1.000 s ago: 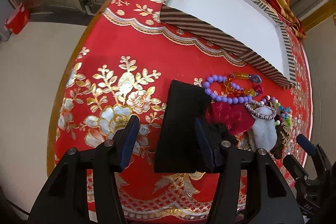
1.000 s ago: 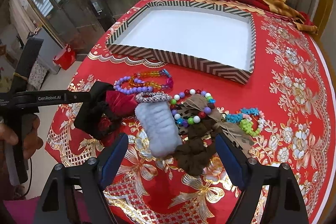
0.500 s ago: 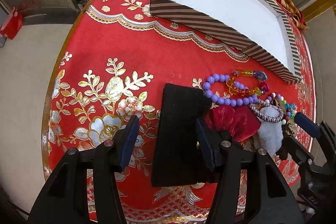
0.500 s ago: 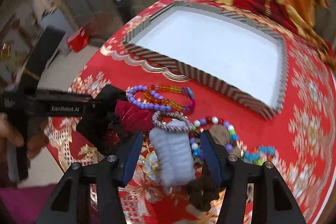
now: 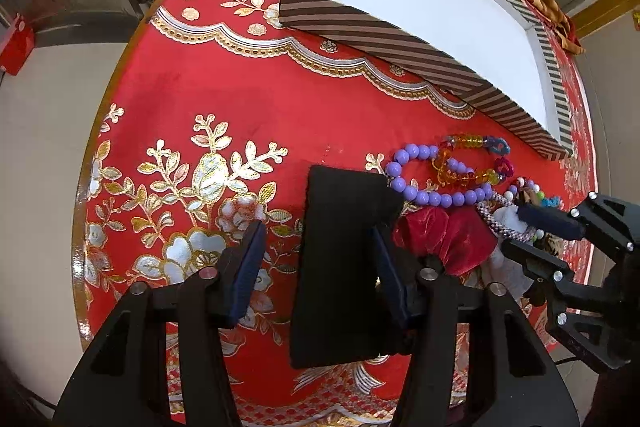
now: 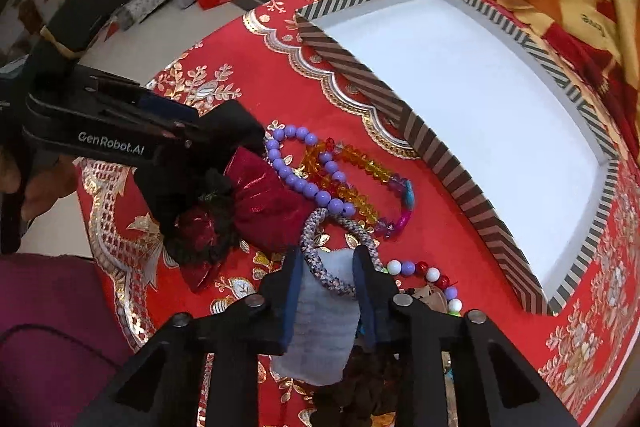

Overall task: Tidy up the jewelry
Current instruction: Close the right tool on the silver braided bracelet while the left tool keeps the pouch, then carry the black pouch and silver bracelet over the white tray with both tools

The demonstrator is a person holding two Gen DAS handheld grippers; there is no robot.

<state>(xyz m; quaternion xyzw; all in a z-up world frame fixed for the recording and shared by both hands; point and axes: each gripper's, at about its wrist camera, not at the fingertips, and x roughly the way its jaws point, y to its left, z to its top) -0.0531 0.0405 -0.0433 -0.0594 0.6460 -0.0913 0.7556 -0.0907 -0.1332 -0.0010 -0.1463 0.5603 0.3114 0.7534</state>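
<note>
While the striped tray (image 6: 440, 163) lies bare well beyond the pile, I judge the pale fuzzy pad (image 6: 320, 331) soft and light; I would pinch it across its middle. My right gripper (image 6: 328, 291) has its jaws closed in on that pad and the braided bracelet (image 6: 340, 251) lying on it, where a second ago they stood wide. My left gripper (image 5: 316, 275), jaws apart, straddles the black card's (image 5: 340, 259) edge as before. Purple beads (image 6: 308, 183) look slippery.
</note>
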